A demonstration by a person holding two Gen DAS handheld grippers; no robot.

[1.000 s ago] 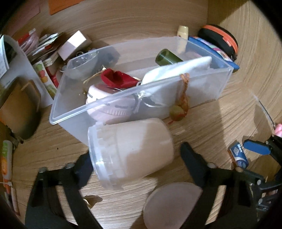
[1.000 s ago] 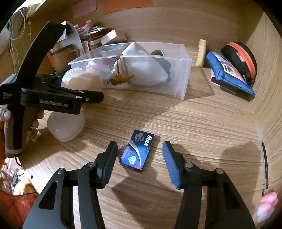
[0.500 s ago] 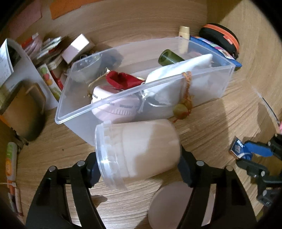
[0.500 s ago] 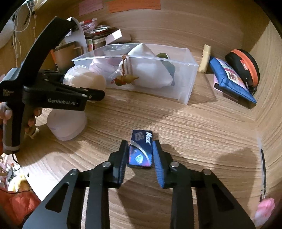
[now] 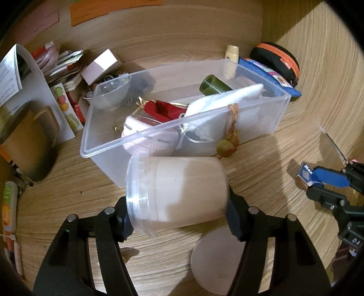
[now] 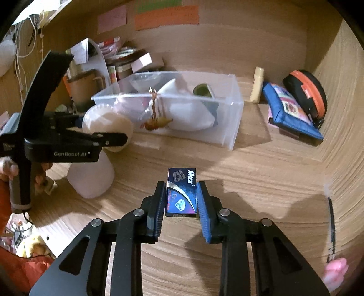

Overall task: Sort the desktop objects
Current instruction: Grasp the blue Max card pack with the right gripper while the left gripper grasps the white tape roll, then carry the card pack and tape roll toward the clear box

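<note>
Clamping the translucent tub (image 5: 182, 193) sideways, the left gripper (image 5: 179, 216) holds it at lower centre, just in front of the clear bin (image 5: 159, 134). Over on the right, the right gripper (image 6: 180, 201) pinches the blue Max box (image 6: 181, 191), mid-frame, above the table (image 6: 261, 182).

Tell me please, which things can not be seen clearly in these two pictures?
- Contents of the white tub: left wrist view, frosted wall hides them.
- Left gripper pads: the tub covers them.
- Small print on the blue Max box: right wrist view, too small; the right gripper fingers cover its sides.
- Items deep in the clear bin: the white pouch overlaps them.
- Sticky notes: text too small and blurred.
</note>
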